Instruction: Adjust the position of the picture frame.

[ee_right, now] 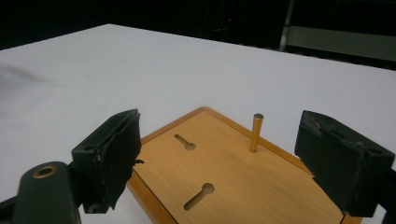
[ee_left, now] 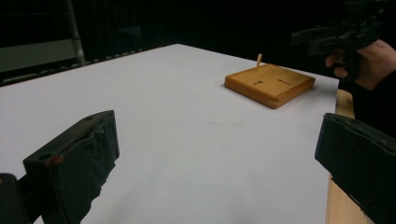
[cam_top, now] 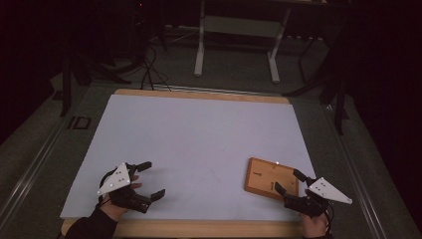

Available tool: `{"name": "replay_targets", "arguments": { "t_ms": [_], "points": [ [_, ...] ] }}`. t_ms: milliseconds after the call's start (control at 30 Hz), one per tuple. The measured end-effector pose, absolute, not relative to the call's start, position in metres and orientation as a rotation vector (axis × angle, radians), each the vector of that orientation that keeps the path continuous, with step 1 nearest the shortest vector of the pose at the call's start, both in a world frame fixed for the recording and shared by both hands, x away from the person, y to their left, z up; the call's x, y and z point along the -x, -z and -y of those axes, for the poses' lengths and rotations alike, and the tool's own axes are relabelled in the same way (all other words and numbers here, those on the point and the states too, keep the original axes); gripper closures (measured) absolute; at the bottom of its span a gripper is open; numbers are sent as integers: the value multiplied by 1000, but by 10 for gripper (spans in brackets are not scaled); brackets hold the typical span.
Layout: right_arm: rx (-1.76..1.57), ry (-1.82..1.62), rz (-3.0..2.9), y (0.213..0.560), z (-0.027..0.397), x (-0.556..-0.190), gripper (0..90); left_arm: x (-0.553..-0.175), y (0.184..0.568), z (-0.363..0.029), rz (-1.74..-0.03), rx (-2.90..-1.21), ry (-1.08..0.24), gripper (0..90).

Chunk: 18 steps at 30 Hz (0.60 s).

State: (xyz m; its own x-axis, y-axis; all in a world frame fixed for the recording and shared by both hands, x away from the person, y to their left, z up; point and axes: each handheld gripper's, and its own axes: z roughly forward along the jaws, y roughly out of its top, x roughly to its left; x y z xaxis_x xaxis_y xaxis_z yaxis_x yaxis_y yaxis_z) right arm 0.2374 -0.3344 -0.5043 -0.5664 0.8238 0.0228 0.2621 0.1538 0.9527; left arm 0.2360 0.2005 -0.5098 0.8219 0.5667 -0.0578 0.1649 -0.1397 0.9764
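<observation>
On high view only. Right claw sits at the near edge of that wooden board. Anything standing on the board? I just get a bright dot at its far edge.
Observer: Yes. In the right gripper view a slim peg stands upright near the far edge of the wooden board.
Operator: Any holes in the board?
Observer: Two keyhole-shaped slots, both empty.
Operator: Is the right claw on the board yet?
Observer: The right claw is open; its jaws stand either side of the board's near part, and nothing is gripped.
Operator: Left claw?
Observer: The left claw is open too, with just the white table cover between its jaws.
</observation>
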Motion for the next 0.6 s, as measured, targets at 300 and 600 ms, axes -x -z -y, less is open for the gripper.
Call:
{"name": "replay_targets", "arguments": {
  "t_ms": [300,600],
  "points": [
    [-1015,-1449,-1948,501,332,-236,140,-236,510,-200,-571,-1699,-368,2],
    [-1002,-1458,-2001,496,333,-243,111,-236,510,-199,-566,-1708,-367,2]
  ]
}}
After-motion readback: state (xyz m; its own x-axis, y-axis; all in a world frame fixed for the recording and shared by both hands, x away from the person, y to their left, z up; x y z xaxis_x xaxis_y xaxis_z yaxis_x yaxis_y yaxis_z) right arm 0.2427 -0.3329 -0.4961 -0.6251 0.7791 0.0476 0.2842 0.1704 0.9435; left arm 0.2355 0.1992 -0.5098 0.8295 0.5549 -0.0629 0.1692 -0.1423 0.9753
